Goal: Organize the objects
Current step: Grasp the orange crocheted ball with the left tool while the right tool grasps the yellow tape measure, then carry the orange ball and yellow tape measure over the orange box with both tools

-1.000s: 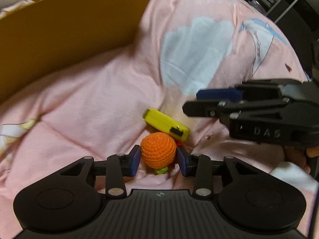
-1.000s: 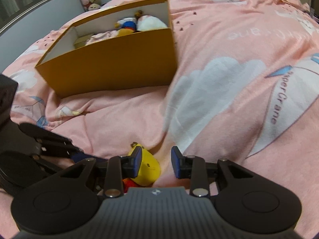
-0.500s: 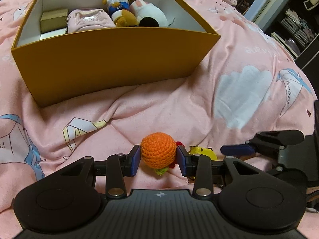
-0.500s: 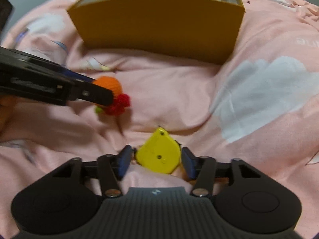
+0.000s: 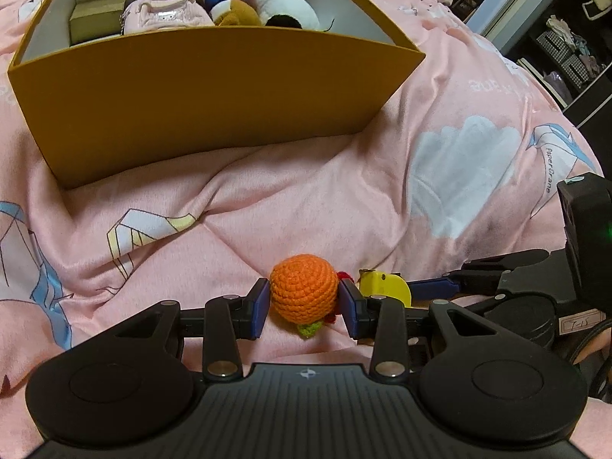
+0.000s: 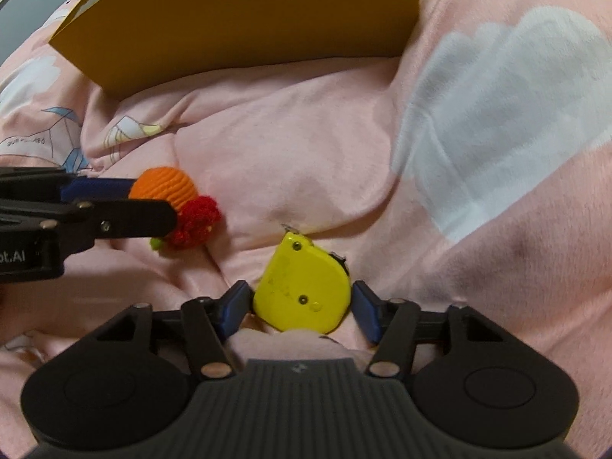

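Lying in front of the orange box (image 5: 214, 88), the yellow tape measure (image 6: 304, 292) is bracketed by the spread jaws of the right gripper (image 6: 304, 306), not yet pinched. The crochet orange ball (image 5: 304, 292) is pinched by the left gripper (image 5: 305, 304), equally near the box.

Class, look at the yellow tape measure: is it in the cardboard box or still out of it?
Out. The yellow tape measure lies on the pink quilt between the right gripper's jaws, short of the cardboard box.
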The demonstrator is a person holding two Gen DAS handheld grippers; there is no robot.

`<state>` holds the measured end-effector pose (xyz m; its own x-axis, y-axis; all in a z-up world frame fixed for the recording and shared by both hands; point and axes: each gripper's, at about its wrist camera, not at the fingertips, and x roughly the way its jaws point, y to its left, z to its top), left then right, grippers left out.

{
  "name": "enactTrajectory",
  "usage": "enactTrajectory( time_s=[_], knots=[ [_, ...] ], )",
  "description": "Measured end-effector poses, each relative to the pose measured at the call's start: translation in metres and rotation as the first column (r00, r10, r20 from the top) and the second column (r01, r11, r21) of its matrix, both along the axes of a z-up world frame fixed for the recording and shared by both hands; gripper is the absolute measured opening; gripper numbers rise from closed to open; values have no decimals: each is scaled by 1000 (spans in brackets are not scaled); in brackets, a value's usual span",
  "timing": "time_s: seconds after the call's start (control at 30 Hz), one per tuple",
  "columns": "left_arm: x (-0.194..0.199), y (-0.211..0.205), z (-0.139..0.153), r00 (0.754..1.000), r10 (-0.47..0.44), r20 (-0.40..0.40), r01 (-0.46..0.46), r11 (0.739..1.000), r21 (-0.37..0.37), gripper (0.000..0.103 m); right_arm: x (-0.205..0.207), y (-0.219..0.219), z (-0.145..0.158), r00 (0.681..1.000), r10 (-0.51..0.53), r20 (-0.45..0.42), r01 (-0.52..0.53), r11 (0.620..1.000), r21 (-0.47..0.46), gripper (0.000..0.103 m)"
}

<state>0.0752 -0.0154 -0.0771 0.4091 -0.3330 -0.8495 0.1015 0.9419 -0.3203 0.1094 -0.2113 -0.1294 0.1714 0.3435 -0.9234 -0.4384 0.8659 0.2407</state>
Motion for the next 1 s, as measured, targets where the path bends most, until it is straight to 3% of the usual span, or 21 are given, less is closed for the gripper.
enactTrajectory(
  time_s=[0.2,0.57,0.83,1.0],
  knots=[
    [-2,-1,2,1000,-3,8,3,1000,11,44,-4,-2,4,1000,-4,21,4,1000,4,58],
    [-7,3,30,994,4,108,-8,999,40,44,-11,-7,41,981,19,193,-29,998,50,58],
    [14,17,101,974,4,225,0,1000,-19,44,13,-7,120,917,129,377,-170,982,78,58],
    [54,29,132,972,26,233,-11,998,-66,44,50,11,163,868,204,454,-248,968,39,58]
  ],
)
